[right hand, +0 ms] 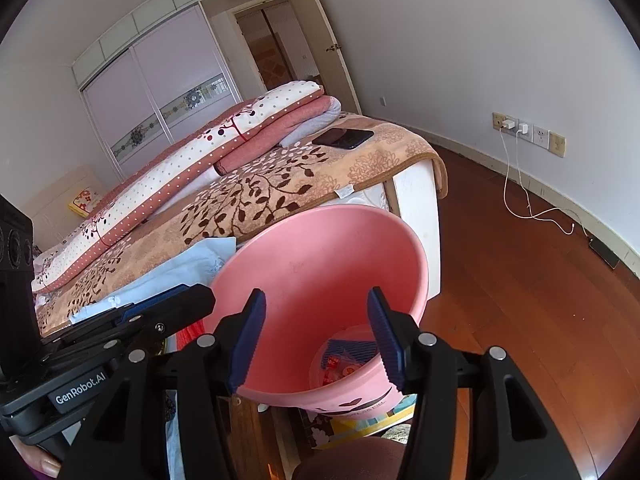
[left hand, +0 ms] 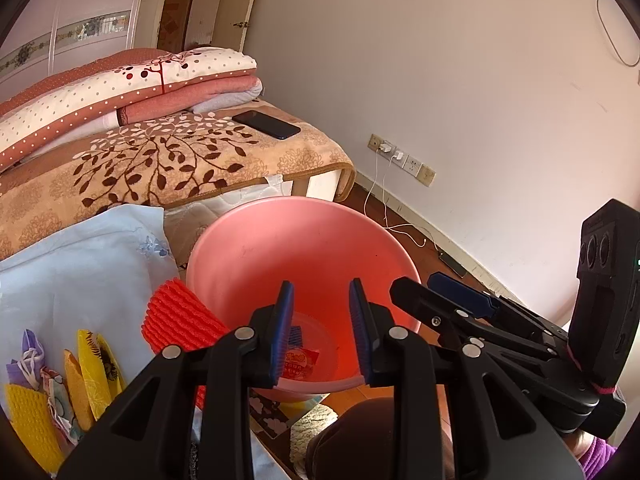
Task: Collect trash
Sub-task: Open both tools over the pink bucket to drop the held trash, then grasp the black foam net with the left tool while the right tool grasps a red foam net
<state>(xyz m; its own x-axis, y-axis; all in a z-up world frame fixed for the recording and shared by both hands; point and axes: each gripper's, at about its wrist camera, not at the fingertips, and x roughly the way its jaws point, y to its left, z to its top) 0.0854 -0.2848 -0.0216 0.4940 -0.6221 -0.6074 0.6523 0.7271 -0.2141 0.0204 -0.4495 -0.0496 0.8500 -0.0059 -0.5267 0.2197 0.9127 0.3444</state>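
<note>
A pink plastic bin [left hand: 304,248] [right hand: 320,256] stands on the floor against the bed. Red and blue wrappers [left hand: 298,360] [right hand: 348,354] lie at its bottom. My left gripper [left hand: 320,292] hangs over the bin's mouth, open, with nothing between its blue pads. My right gripper [right hand: 316,300] is beside it over the same bin, also open and empty; the left wrist view shows it at the right [left hand: 416,284]. On a light blue cloth [left hand: 80,264] on the bed lie a red corrugated piece [left hand: 180,320], yellow wrappers [left hand: 92,372] and crumpled scraps.
The bed [right hand: 280,184] carries a leaf-patterned blanket, folded quilts [left hand: 120,92] and a black phone [left hand: 266,124]. Wooden floor [right hand: 520,280] stretches to the right toward the wall, where charger cables [right hand: 520,200] trail from sockets. A woolly mat [left hand: 312,428] lies below the bin.
</note>
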